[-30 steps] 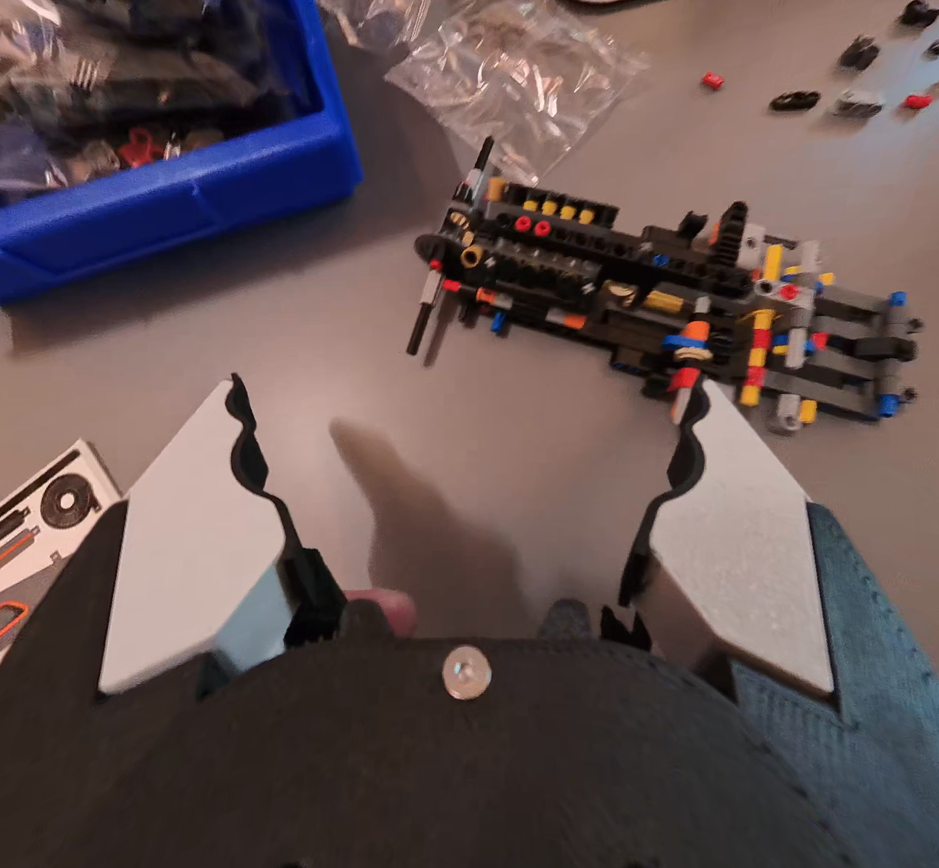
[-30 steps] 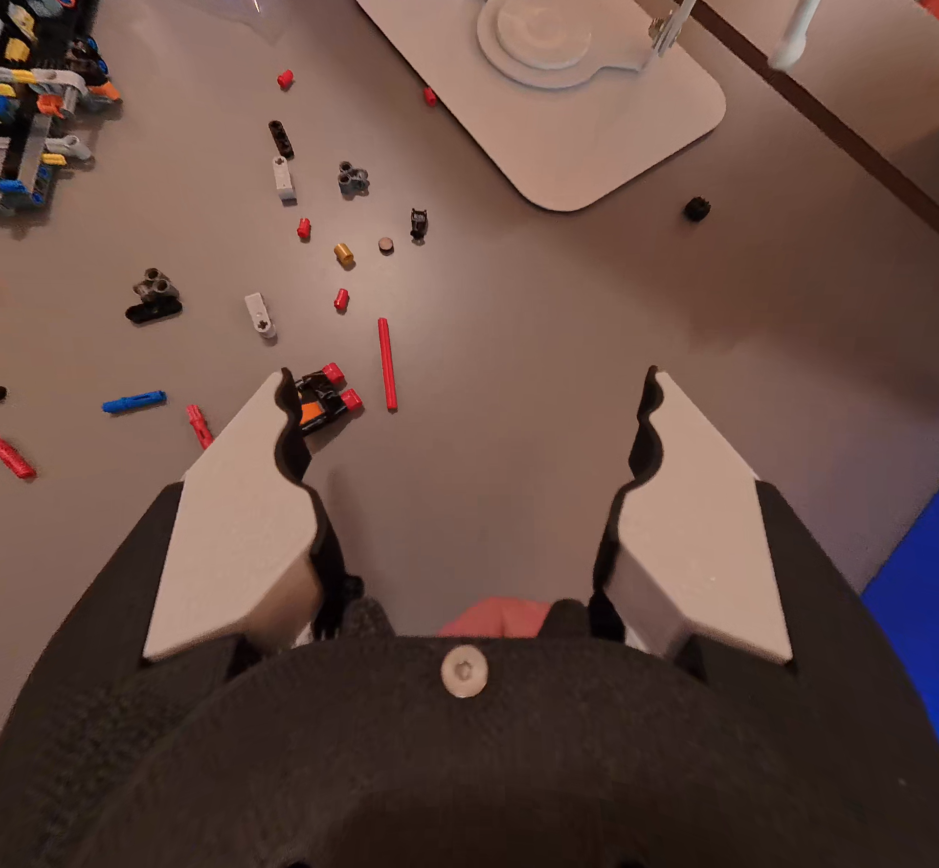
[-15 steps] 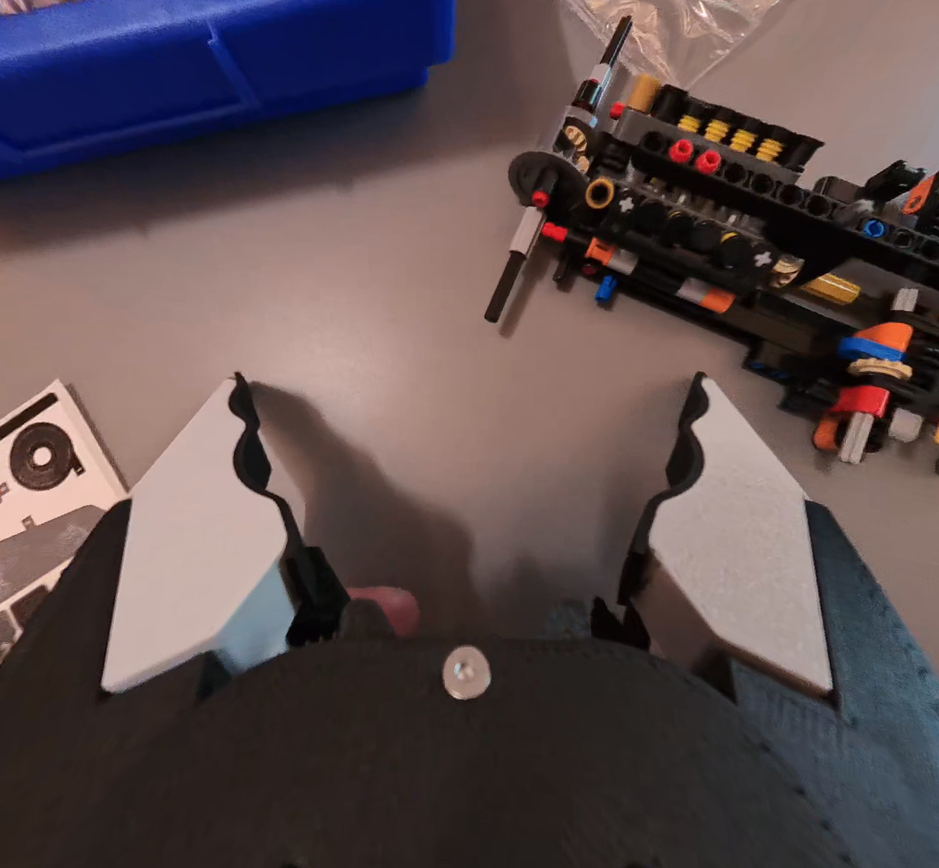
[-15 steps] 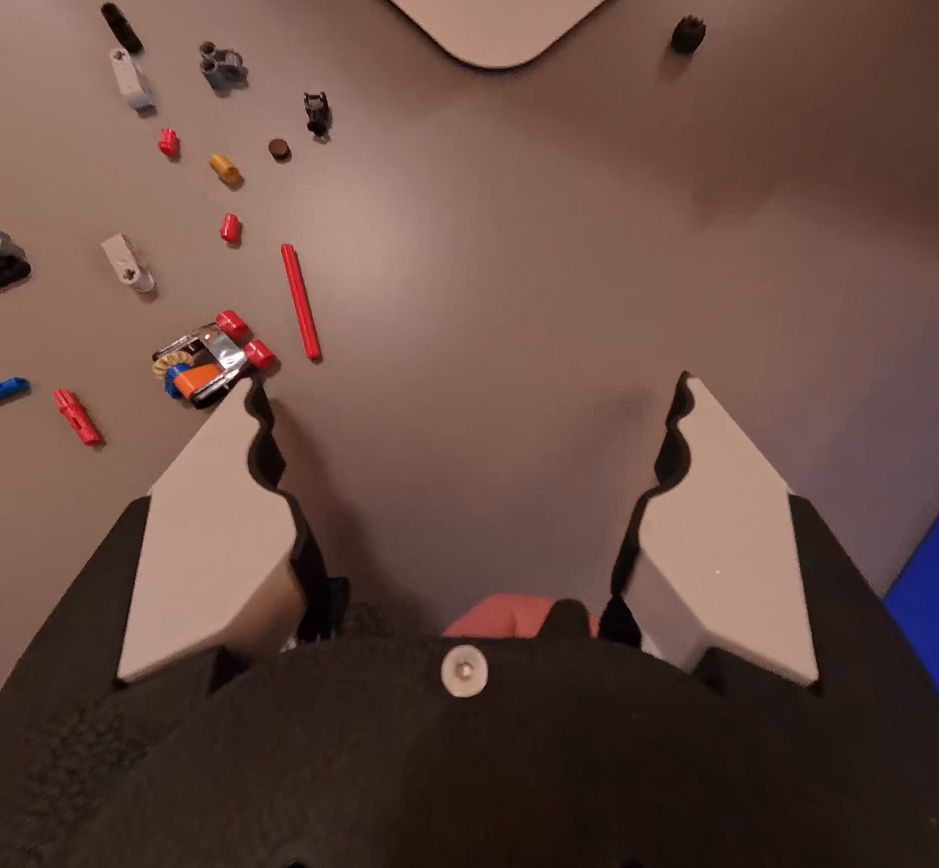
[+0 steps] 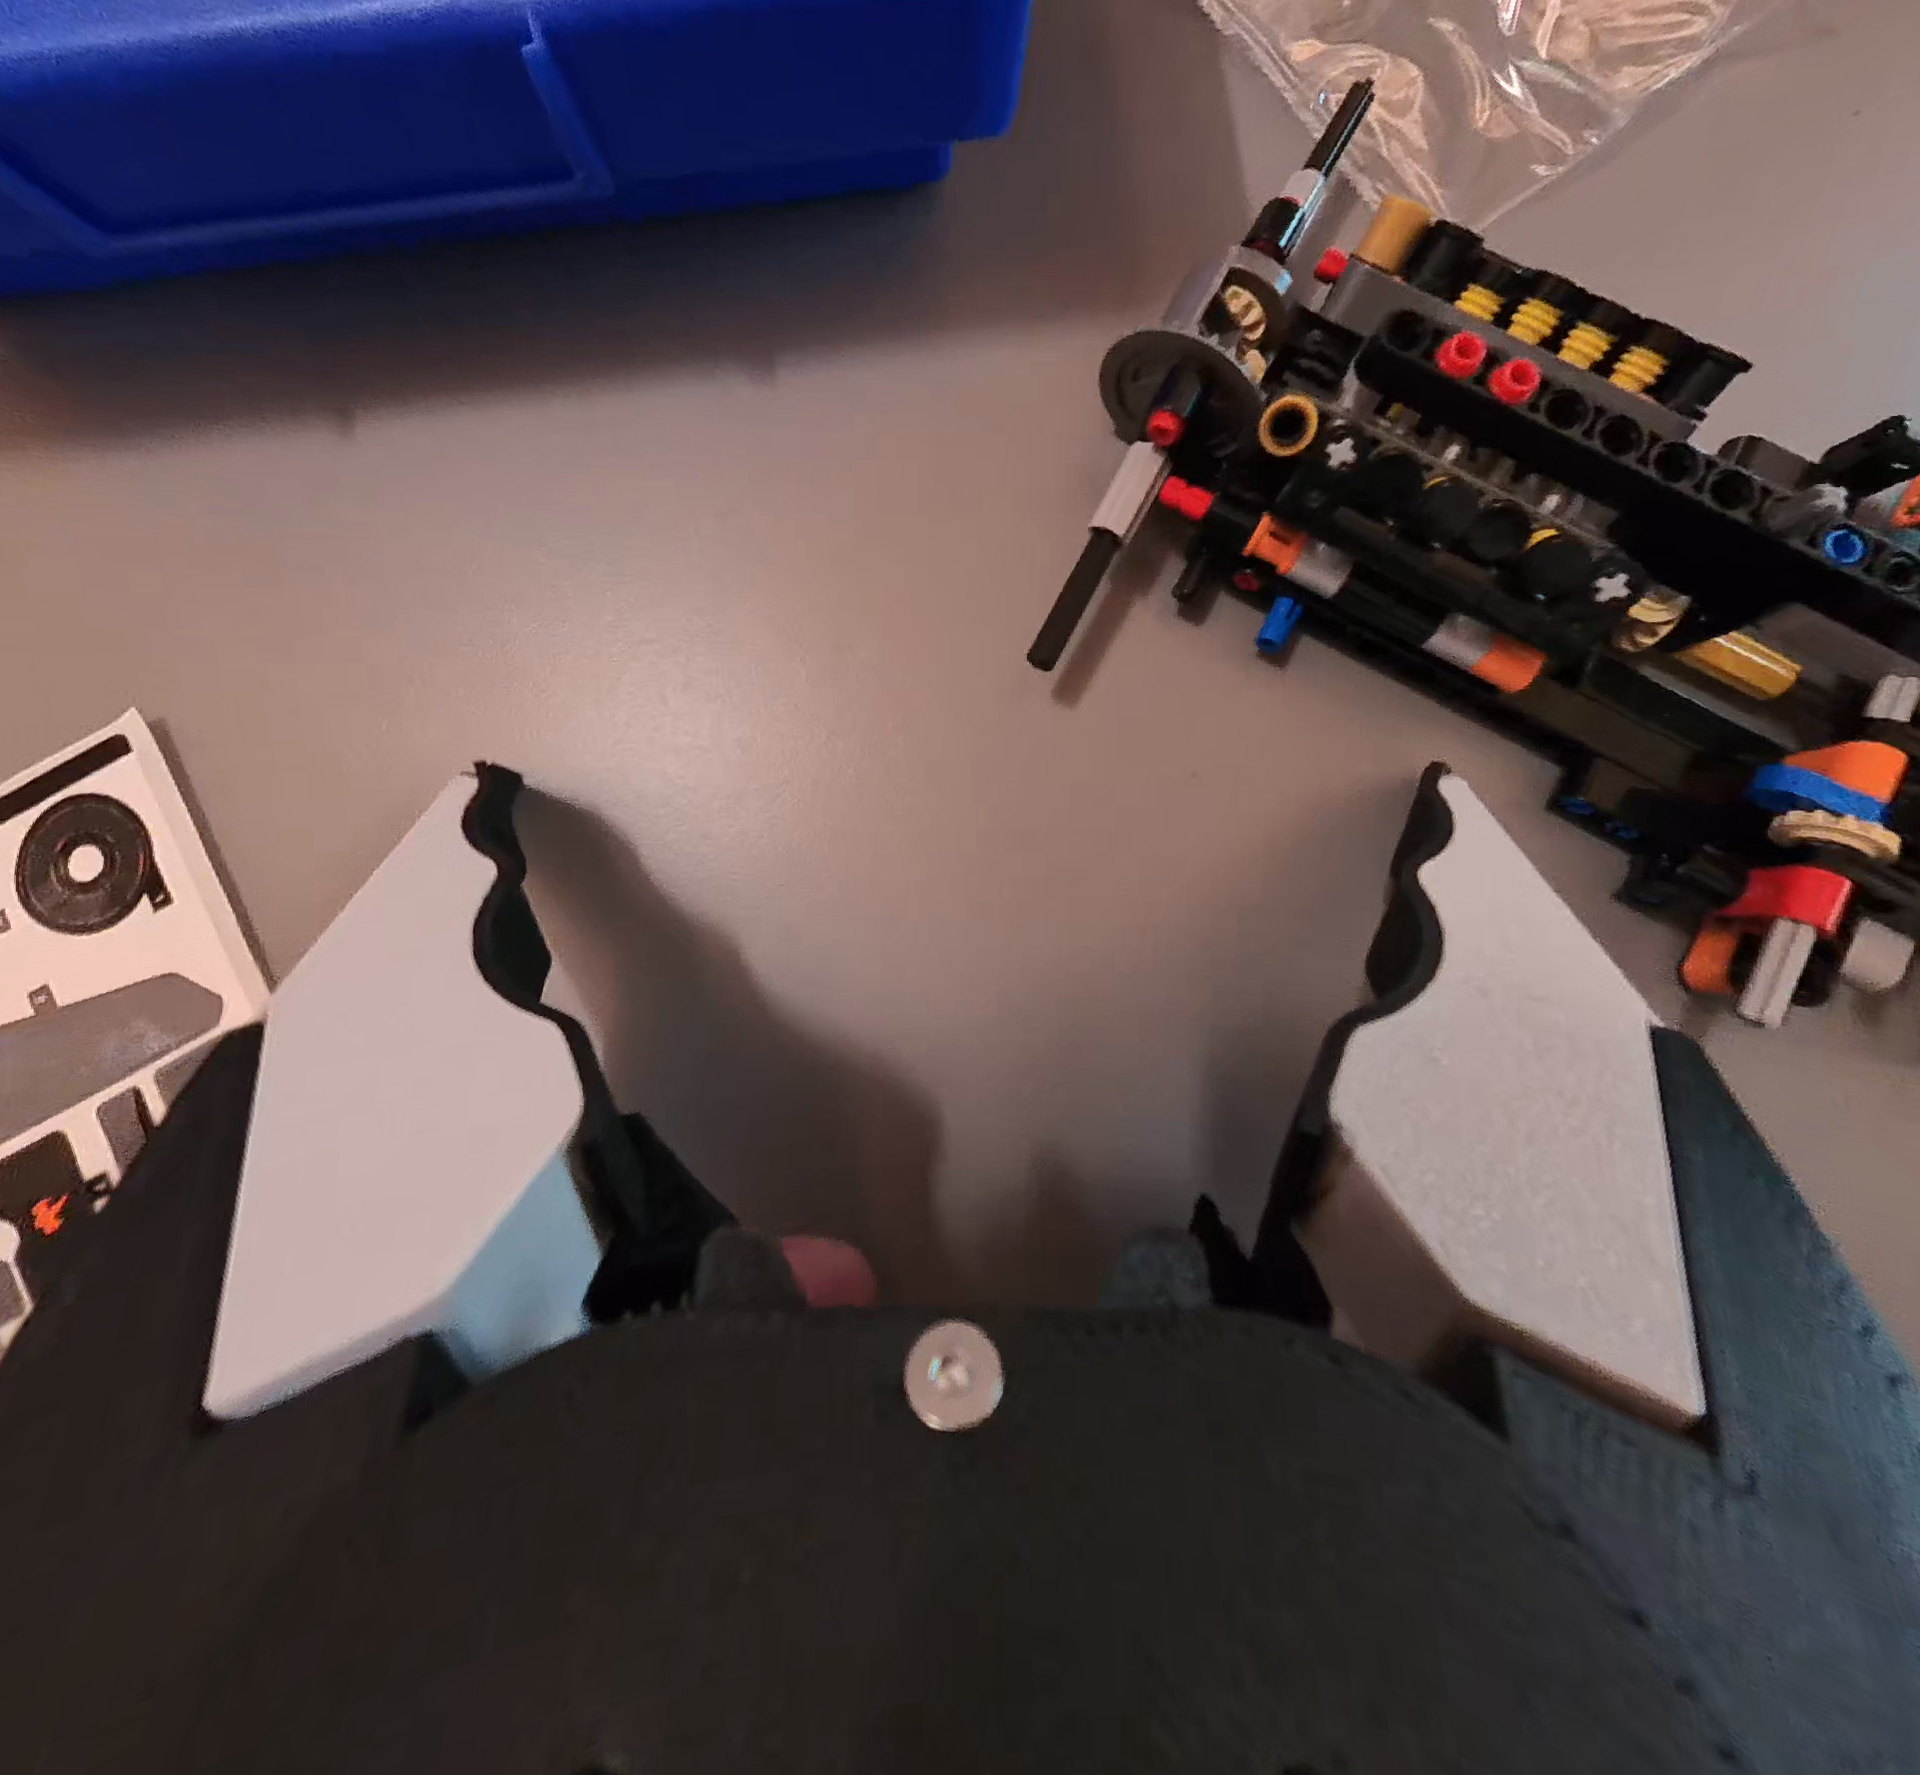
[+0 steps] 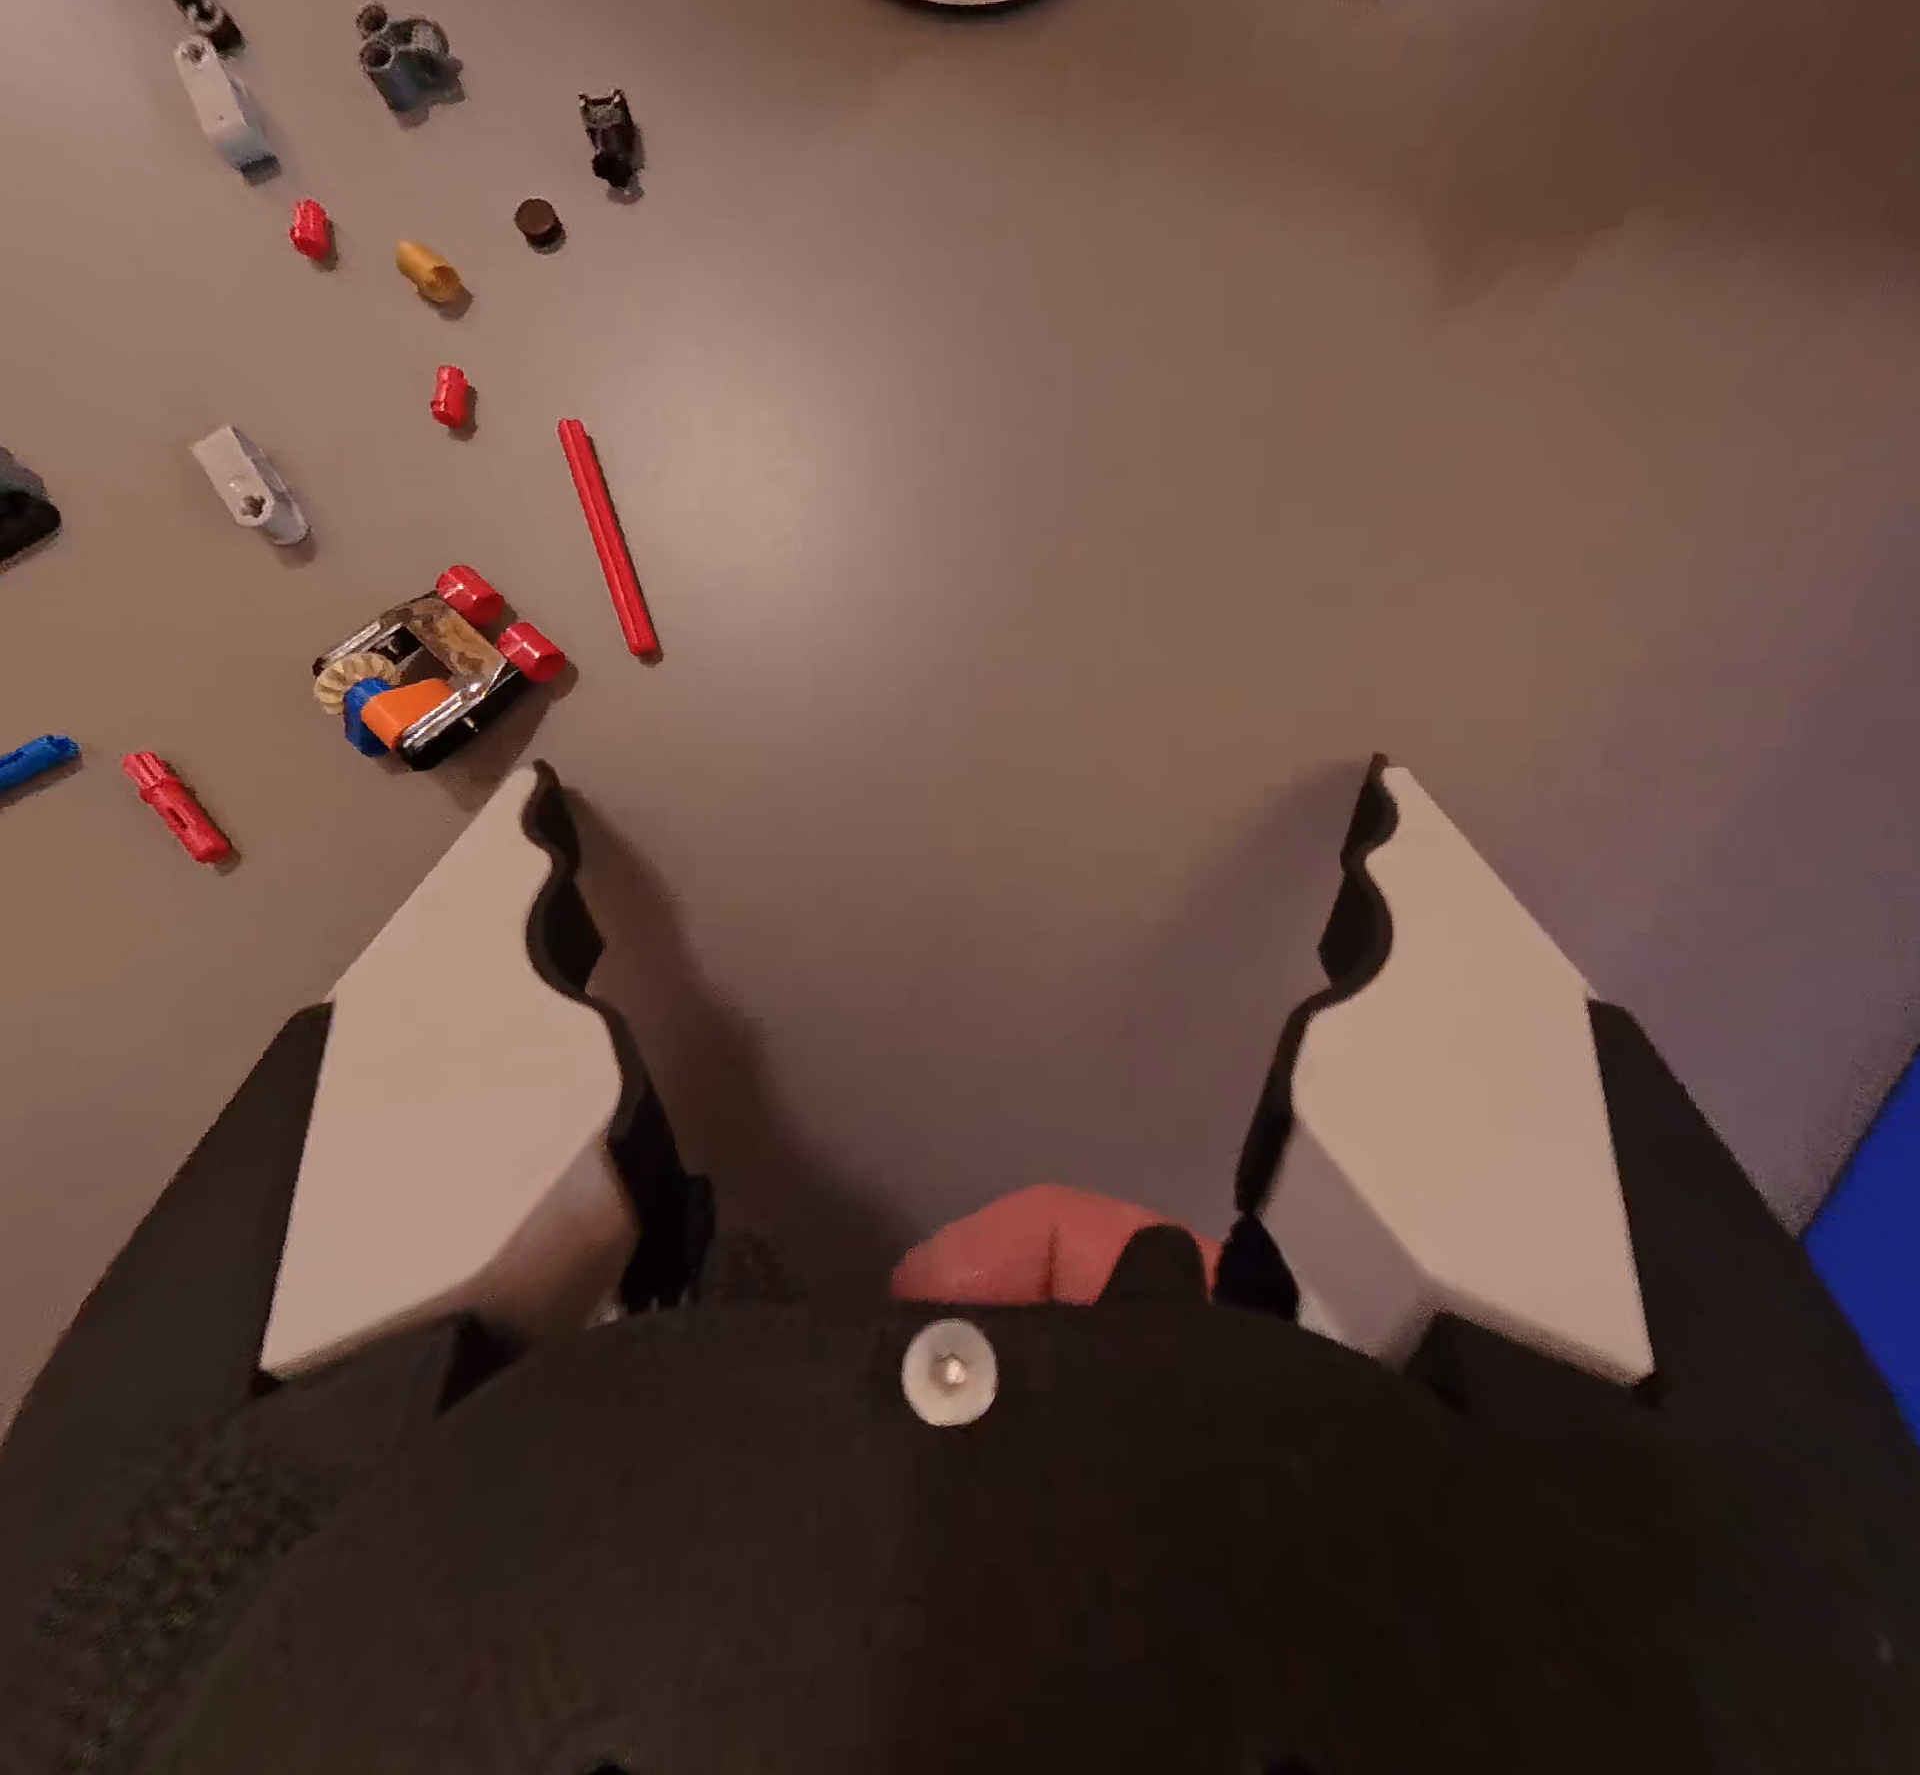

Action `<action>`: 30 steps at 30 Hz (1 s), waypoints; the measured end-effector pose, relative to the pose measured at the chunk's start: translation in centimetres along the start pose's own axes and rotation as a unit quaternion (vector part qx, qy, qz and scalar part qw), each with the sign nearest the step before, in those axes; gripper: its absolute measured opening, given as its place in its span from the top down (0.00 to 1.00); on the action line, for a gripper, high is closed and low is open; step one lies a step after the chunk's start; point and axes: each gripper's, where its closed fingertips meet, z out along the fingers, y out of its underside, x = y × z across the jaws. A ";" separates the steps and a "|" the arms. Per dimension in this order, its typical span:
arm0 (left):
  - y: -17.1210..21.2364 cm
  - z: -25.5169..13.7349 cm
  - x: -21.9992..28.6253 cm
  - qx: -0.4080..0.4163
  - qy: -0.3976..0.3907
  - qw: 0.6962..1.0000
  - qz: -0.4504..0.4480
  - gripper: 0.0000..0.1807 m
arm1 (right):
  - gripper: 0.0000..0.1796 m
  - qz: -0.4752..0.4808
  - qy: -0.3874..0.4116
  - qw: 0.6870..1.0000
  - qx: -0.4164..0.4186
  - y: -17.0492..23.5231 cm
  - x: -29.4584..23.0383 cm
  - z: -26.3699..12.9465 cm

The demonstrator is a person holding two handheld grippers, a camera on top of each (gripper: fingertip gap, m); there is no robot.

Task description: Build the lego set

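At right of the left wrist frame lies the half-built chassis (image 5: 1538, 520); both the left gripper (image 5: 961, 790) and right gripper (image 6: 956, 775) gape wide, empty. Risk: the right sweeping low could scatter the small sub-assembly (image 6: 436, 665), lower left.

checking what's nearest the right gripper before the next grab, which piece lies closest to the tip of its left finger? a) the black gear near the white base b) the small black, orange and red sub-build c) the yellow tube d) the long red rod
b: in the right wrist view the small sub-build lies just ahead of the right gripper, beside its left fingertip, while the long red rod sits farther out.
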 end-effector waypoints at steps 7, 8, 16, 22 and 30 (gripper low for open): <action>-0.1 0.1 -0.1 0.001 0.000 1.000 0.001 0.13 | 0.30 0.008 0.031 0.999 -0.005 0.7 0.6 -0.9; -0.2 0.1 -0.1 -0.002 0.000 1.000 0.001 0.13 | 0.31 0.009 0.033 0.999 -0.007 0.8 0.6 -1.0; -0.8 0.7 -0.3 -0.001 0.006 1.000 0.009 0.13 | 0.23 0.021 0.044 0.999 -0.016 1.1 1.7 -1.0; -1.8 1.5 -0.2 0.001 0.017 1.000 0.020 0.13 | 0.40 0.060 0.073 0.995 0.010 1.0 2.8 -1.5; -2.6 2.2 0.1 0.003 0.007 1.000 0.010 0.13 | 0.26 0.036 0.053 0.998 0.022 0.5 1.9 -0.5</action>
